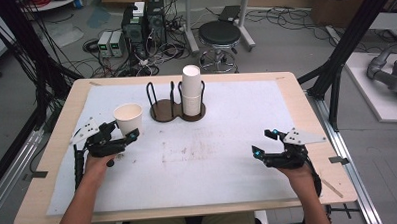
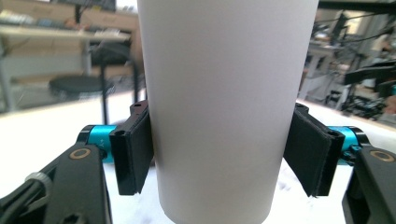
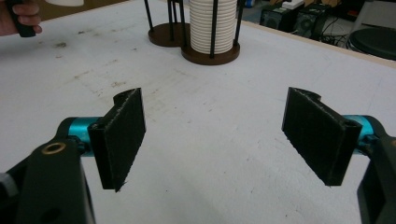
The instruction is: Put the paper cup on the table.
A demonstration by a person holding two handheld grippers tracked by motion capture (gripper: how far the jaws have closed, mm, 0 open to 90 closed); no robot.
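My left gripper (image 1: 121,135) sits around a single white paper cup (image 1: 128,118), which stands upright on the white mat (image 1: 228,156) directly between its jaws. In the left gripper view the cup (image 2: 219,107) rises straight ahead of me. The left pad (image 2: 135,151) lies against the cup wall, and the right pad (image 2: 308,151) meets it at its upper end and angles away lower down. The jaws are set to the cup's width; I cannot tell how firmly they press. The cup's base rests on the mat, just ahead of the jaw tips and not lifted.

My right gripper (image 1: 264,143) is spread wide with nothing between its jaws. In the right gripper view its two pads (image 3: 122,135) stand far apart, and bare mat (image 3: 210,154) lies between them; neither pad touches anything. The gripper hovers or rests low over the mat, I cannot tell which.

Ahead of my right gripper and off toward my left one stands a dark wooden cup holder (image 1: 176,109) with two round bases and upright black rods. The bay nearer my right gripper holds a tall stack of white cups (image 1: 191,94); in the right gripper view the stack (image 3: 212,25) shows its ribbed rims between the rods. The bay nearer my left gripper holds no cups. The single cup in my left gripper stands just beside that bay, apart from the holder.
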